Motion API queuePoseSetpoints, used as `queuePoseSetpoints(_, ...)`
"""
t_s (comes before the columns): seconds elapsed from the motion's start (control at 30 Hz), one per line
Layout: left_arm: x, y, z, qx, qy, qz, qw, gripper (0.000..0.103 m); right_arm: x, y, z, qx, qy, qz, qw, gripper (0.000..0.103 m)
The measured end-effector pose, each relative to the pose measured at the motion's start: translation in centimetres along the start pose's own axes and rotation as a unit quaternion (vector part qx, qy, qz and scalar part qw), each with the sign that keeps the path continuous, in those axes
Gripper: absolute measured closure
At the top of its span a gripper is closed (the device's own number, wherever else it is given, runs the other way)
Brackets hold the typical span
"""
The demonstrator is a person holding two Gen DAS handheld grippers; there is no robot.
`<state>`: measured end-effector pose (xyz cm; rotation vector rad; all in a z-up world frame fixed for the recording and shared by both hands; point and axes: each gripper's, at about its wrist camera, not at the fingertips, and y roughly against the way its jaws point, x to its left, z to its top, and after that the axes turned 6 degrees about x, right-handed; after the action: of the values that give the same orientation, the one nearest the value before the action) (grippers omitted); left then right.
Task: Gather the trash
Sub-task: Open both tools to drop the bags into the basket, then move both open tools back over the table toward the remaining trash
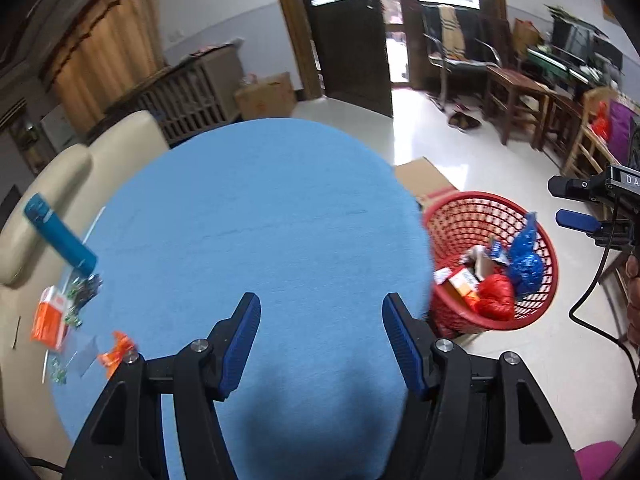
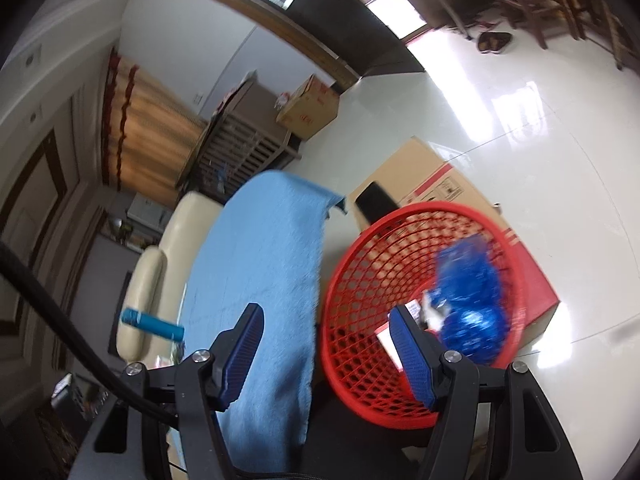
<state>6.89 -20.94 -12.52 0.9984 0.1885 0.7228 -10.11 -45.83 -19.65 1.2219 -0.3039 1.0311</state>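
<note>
Left tongs (image 1: 321, 320) hovering wide open and empty over the counter (image 1: 260, 208); right tongs (image 2: 326, 334) gaping empty above the red basket (image 2: 360, 276), its mouth tilting toward the camera.

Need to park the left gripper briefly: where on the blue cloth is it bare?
The blue cloth is bare across its middle and right, up to the red basket. The left edge is crowded: teal tube, orange packet, small wrappers.

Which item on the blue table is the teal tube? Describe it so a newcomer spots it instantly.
Start at the round table with the blue cloth and go to its left edge, by the cream sofa. The teal tube lies there tilted, above the scattered wrappers. It alone is a smooth solid-teal cylinder; its neighbours are an orange packet and small crumpled scraps.
</note>
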Motion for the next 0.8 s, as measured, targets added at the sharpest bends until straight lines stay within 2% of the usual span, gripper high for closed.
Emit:
queuePoseSetpoints(0.27, 8.5, 1.0, -5.6, -0.001, 0.082, 0.039, 0.9959, 0.038, 6.7, -4.4, -1.9, 0.052, 0.079, -0.014, 0.995, 0.034)
queuePoseSetpoints(0.43, 15.3, 1.6, -10.4, 0.005, 0.152, 0.081, 0.9850, 0.038, 12.8, -8.6, -3.5, 0.097, 0.145, -0.022, 0.984, 0.034)
queuePoseSetpoints(0.5, 18.1, 1.7, -12.4, 0.010, 0.186, 0.094, 0.9781, 0.038, 15.8, -10.9, -4.5, 0.120, 0.175, -0.025, 0.977, 0.034)
queuePoseSetpoints(0.6, 22.4, 1.8, -15.7, 0.020, 0.245, 0.110, 0.9631, 0.038, 20.7, -14.9, -6.7, 0.163, 0.223, -0.017, 0.961, 0.034)
queuePoseSetpoints(0.67, 25.5, 1.8, -18.1, 0.028, 0.285, 0.121, 0.9504, 0.038, 23.3, -17.3, -8.2, 0.192, 0.241, -0.010, 0.951, 0.034)
queuePoseSetpoints(0.8, 28.8, 1.8, -21.8, 0.040, 0.336, 0.140, 0.9306, 0.038, 27.5, -23.4, -11.7, 0.259, 0.256, 0.003, 0.931, 0.034)
